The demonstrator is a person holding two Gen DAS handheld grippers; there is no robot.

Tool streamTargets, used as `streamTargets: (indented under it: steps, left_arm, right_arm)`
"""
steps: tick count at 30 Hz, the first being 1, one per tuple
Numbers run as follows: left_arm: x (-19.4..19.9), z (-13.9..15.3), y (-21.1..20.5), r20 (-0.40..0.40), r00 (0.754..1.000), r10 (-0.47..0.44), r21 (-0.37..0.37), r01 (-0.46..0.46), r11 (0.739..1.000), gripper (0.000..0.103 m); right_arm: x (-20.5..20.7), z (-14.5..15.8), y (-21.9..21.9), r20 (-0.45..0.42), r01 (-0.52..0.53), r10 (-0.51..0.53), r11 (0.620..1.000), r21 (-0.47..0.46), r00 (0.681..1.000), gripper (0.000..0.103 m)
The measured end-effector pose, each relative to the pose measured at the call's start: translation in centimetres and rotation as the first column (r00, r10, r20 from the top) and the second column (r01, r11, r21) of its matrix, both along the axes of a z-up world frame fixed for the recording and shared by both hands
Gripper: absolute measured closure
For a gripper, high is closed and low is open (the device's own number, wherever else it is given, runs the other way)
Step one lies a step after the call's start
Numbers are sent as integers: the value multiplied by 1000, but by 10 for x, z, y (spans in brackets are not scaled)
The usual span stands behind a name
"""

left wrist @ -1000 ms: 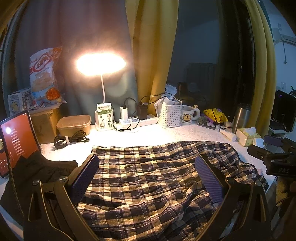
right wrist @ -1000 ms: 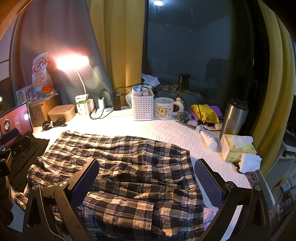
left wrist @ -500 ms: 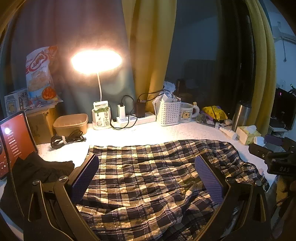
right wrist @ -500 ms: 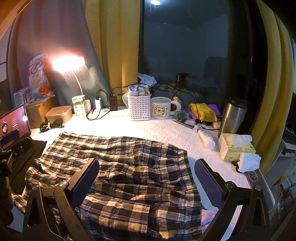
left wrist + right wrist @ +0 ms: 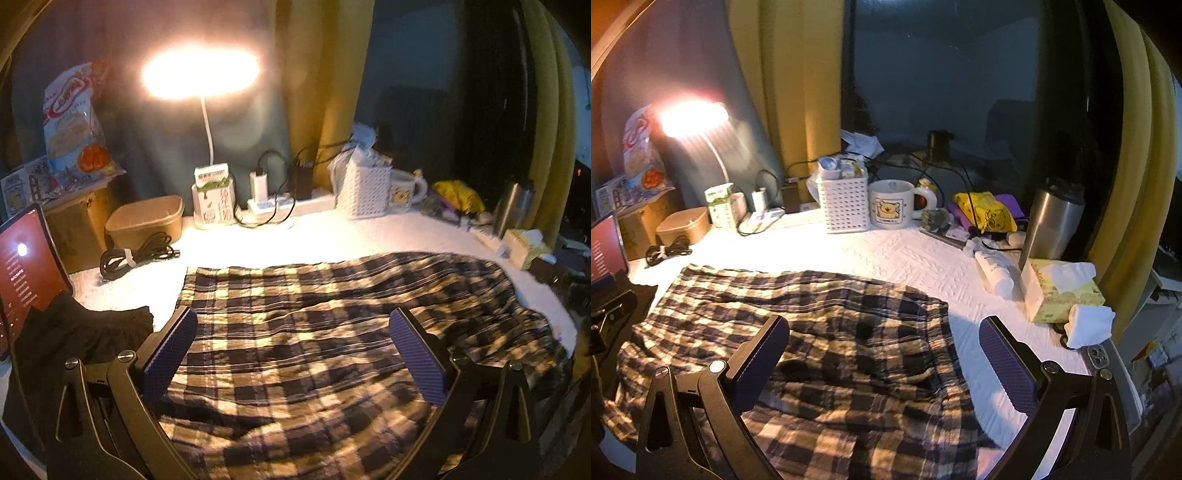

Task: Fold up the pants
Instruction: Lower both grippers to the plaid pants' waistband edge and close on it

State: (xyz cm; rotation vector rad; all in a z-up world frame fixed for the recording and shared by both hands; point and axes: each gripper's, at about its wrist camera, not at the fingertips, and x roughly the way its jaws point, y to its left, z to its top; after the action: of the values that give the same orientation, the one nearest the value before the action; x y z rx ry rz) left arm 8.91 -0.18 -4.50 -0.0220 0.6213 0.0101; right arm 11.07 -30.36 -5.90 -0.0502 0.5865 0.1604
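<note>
Left wrist view: I see my left gripper [image 5: 293, 350] spread apart above the pants [image 5: 332, 332]; right gripper [image 5: 882, 350] likewise apart, holding nothing, over the pants.

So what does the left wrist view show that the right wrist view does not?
Only the left wrist view shows the black cloth beside the plaid pants. Only the right wrist view shows the phone and the white towel. Both show the pants, lamp, white basket and mug. Both hand-held grippers, left and right, are open.
</note>
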Motion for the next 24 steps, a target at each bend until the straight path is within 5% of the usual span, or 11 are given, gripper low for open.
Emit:
streamTargets:
  steps: [15, 24]
  left_arm:
    - [120, -57, 84, -224, 974, 18, 52, -7, 999, 1]
    - [153, -98, 105, -360, 933, -3, -2, 3, 1000, 11]
  right_arm:
    - [114, -41, -34, -192, 51, -31, 994, 100, 981, 0]
    - [153, -82, -34, -342, 48, 3, 989, 142, 940, 17]
